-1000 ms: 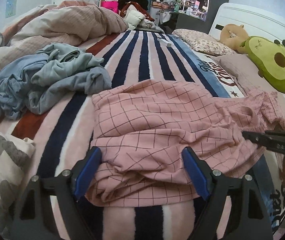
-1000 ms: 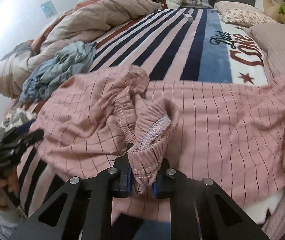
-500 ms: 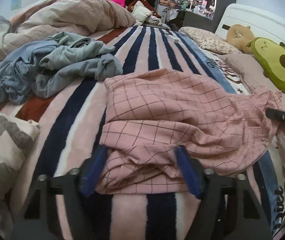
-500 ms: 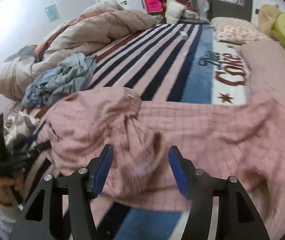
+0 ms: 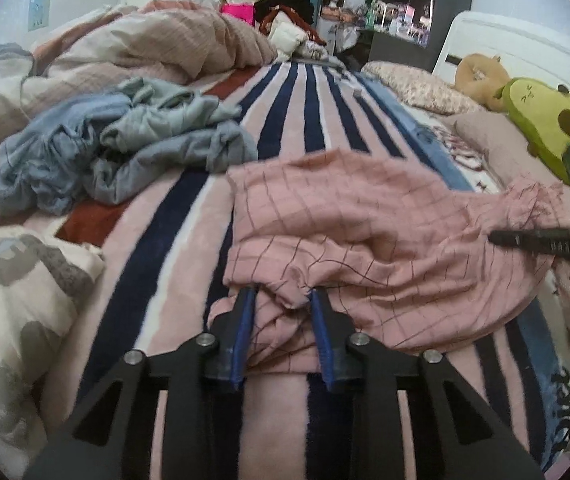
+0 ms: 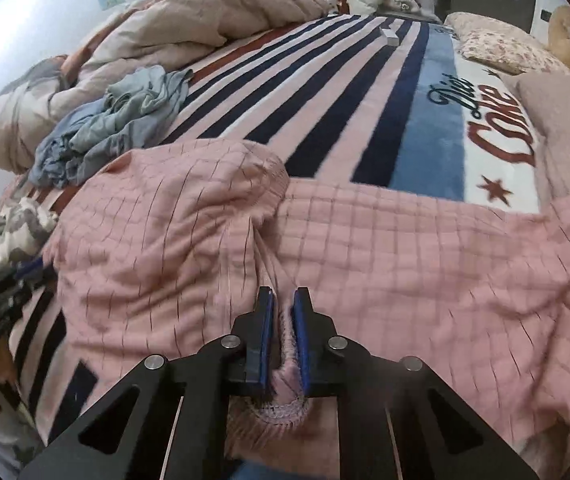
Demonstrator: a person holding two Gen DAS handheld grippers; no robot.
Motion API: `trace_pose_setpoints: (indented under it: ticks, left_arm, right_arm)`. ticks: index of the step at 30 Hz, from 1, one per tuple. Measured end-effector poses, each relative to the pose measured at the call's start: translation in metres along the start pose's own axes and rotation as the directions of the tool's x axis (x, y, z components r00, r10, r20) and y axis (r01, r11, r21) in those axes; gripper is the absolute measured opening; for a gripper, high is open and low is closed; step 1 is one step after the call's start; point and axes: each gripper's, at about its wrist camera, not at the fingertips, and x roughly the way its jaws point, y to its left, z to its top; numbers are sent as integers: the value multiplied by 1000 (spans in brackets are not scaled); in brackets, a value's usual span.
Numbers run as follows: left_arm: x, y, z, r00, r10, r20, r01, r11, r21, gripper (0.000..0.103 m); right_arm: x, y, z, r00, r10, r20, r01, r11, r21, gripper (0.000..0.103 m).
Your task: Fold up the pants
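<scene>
Pink checked pants (image 5: pixel 373 224) lie crumpled across the striped blanket (image 5: pixel 309 120); in the right wrist view the pants (image 6: pixel 385 248) fill the middle. My left gripper (image 5: pixel 283 300) is closed on a bunch of the pants' near edge, with cloth bulging between its blue pads. My right gripper (image 6: pixel 284 300) is shut on the pants' ribbed waistband, which sticks out behind the pads. The right gripper also shows at the right edge of the left wrist view (image 5: pixel 541 238), and the left one at the left edge of the right wrist view (image 6: pixel 9 284).
A heap of blue-grey clothes (image 5: pixel 117 148) lies to the left on the bed. A rumpled duvet (image 5: pixel 145 52) sits behind it. Pillows (image 5: pixel 417 88) and an avocado plush (image 5: pixel 549 124) are at the right. A patterned pillow (image 5: pixel 13 292) lies at near left.
My left gripper has closed from wide open onto the pants' near edge. My right gripper let go of the waistband, opened, then shut on it again.
</scene>
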Motion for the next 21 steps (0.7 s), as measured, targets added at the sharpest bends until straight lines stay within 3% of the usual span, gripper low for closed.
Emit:
trace_pose_setpoints:
  ticks: [4,6,8,13,16,18,20,21]
  left_arm:
    - [-19,-13,18,996,-47,70,46,999,13,53]
    - [-26,-28,31,992,-86,96,83,996,33,54]
    - [-27,-45,43,987,-124,101,118,991,65,61]
    - [-2,-99,65,976,-214,31,208,967,146,64]
    - [31,-127,72,968,-244,-52,249,958,141,64]
    - [50,-141,73,973,-214,-85,225,962,156,64]
    - [73,-151,72,971,-194,-137,214,965,149,63]
    - [84,-153,71,972,-178,-155,201,968,148,60]
  right_arm:
    - [-14,-10,-16,1000,17,-12,-17,1000,27,8]
    - [-18,-14,-17,1000,19,-2,-19,999,38,14]
    - [-19,-19,-16,1000,28,12,-28,998,61,34]
    - [-4,-22,-8,998,64,2,-64,996,67,37]
    - [6,-22,-6,994,106,-8,-106,992,71,37]
    - [11,-23,-5,992,123,-5,-122,990,72,30]
    - [12,-27,-4,991,136,5,-136,987,85,14]
    - [12,-28,-3,990,143,12,-143,985,93,13]
